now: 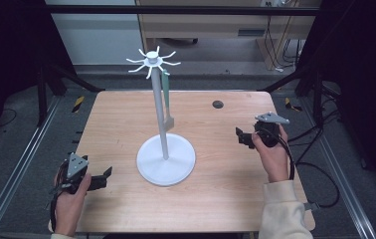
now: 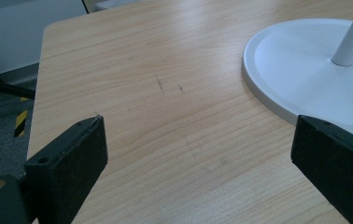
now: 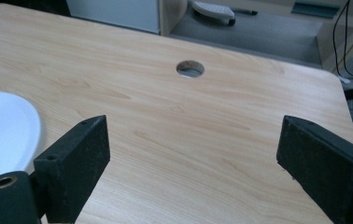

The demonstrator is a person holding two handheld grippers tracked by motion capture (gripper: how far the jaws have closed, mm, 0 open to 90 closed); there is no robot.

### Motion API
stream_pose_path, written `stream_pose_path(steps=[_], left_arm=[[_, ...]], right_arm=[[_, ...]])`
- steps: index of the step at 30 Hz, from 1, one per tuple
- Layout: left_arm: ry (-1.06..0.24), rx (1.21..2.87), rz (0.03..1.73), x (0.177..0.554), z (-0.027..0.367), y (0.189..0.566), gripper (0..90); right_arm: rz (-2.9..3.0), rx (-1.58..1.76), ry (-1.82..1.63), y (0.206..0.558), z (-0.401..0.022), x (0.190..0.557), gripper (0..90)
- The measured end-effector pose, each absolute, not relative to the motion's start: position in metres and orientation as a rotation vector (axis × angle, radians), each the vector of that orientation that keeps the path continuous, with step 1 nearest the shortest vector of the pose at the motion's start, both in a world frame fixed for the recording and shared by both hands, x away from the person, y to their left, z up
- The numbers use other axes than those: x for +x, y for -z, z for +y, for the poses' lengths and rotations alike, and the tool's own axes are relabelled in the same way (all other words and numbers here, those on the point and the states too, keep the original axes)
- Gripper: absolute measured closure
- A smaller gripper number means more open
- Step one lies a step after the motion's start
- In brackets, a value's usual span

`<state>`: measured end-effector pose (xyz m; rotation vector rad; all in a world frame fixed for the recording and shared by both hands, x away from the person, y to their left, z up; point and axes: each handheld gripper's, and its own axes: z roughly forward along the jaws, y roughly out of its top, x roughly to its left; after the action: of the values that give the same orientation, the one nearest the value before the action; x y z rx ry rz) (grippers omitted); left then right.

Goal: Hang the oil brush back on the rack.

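A white stand (image 1: 165, 160) with a round base and a tall pole rises mid-table; its top carries a ring of curved hooks (image 1: 152, 61). From one hook hangs a green-handled utensil (image 1: 166, 97) with a grey blade end near the pole. My left gripper (image 1: 107, 175) rests at the table's front left, open and empty, with the base (image 2: 305, 70) just to its right. My right gripper (image 1: 239, 136) hovers at the table's right side, open and empty, pointing left toward the stand's base (image 3: 2, 130).
A round cable hole (image 1: 218, 104) (image 3: 190, 68) sits in the wooden tabletop (image 1: 126, 119) at the back right. Black frame posts flank the table. Cables trail on the floor at the right, and a wooden cabinet stands behind.
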<state>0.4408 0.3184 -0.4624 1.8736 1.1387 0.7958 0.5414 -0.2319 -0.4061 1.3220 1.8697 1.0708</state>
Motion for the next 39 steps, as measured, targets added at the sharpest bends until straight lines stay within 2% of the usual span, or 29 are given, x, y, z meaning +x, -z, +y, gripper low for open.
stream_pose_path(steps=[16, 39], left_arm=[[-0.802, 1.888, 1.133, 0.441, 0.317, 0.464, 3.8], [-0.785, 1.875, 1.121, 0.443, 0.315, 0.466, 3.8]], right_arm=[[1.98, 1.382, -1.025, 0.457, -0.222, 0.554, 12.0], [2.116, 1.316, -1.113, 0.479, -0.171, 0.555, 12.0]])
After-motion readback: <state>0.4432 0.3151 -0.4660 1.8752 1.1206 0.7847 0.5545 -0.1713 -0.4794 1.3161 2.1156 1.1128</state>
